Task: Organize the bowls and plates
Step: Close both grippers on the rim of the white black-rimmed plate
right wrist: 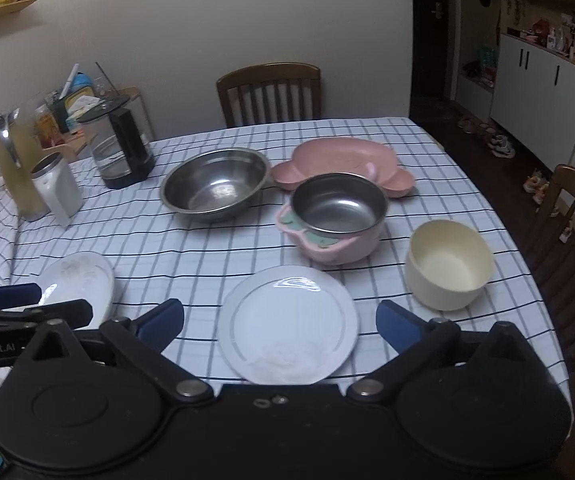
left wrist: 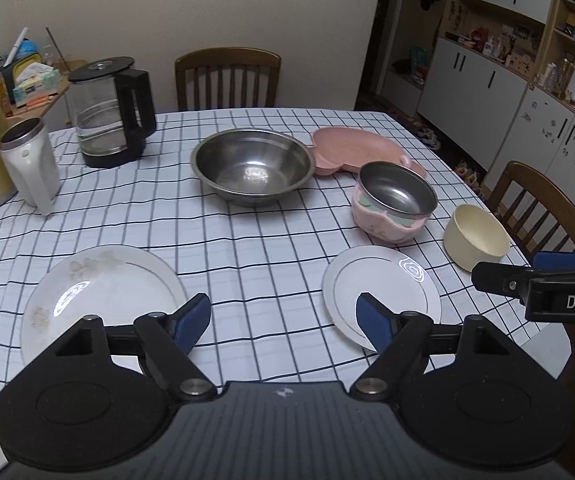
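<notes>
While both tongs hang spread above the near edge of the checked worktop (left wrist: pixel 247 248), nothing sits between their blue pads. Left tongs (left wrist: pixel 283 318) hover over bare cloth between 2 white plates: a flowered plate (left wrist: pixel 103 292) to their left and a ringed plate (left wrist: pixel 383 292) to their right. Right tongs (right wrist: pixel 279 324) frame that ringed plate from above without touching it. Beyond it stands a pink bowl (right wrist: pixel 327 248) with a steel liner, and a cream bowl (right wrist: pixel 447 264) sits near the right edge. Farther back rest a large steel bowl (right wrist: pixel 215 184) and a pink divided plate (right wrist: pixel 343 156), just beside each other. At the far left stand a glass kettle (left wrist: pixel 111 112) and a white cup (left wrist: pixel 31 160).
</notes>
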Demonstrator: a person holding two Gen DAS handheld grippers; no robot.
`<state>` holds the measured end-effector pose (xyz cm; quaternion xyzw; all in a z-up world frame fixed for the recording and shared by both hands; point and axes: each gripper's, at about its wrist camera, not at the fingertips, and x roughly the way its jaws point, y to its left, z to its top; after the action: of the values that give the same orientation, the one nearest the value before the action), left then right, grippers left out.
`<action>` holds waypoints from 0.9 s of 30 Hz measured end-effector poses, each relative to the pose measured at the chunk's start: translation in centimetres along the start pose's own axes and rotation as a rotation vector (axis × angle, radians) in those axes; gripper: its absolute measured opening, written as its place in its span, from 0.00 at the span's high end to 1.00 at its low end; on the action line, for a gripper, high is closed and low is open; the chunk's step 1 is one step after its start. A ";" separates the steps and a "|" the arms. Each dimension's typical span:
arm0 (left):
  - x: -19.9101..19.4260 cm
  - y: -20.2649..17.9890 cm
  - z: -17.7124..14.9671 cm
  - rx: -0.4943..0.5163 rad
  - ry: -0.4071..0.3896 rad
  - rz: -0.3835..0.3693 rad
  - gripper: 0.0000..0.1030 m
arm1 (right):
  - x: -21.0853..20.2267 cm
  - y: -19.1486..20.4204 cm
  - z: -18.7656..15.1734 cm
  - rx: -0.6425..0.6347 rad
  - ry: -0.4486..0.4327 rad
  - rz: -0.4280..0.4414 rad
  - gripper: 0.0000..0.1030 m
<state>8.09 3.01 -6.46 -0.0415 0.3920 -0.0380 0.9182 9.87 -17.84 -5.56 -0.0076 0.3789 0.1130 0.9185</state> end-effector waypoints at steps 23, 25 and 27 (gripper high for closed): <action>14.9 -3.6 0.5 -0.015 0.223 -0.024 0.23 | 12.5 -7.5 -0.7 -0.015 0.246 -0.022 0.18; 15.6 -3.6 0.5 -0.020 0.237 -0.024 0.23 | 13.3 -7.5 -0.7 -0.017 0.265 -0.011 0.22; 16.2 -3.6 0.5 -0.032 0.248 -0.026 0.23 | 13.9 -7.5 -0.5 -0.023 0.281 0.005 0.26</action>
<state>19.44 -2.18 -17.34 -0.0560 0.5026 -0.0485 0.8614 20.66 -22.39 -16.16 -0.0327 0.5026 0.1175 0.8559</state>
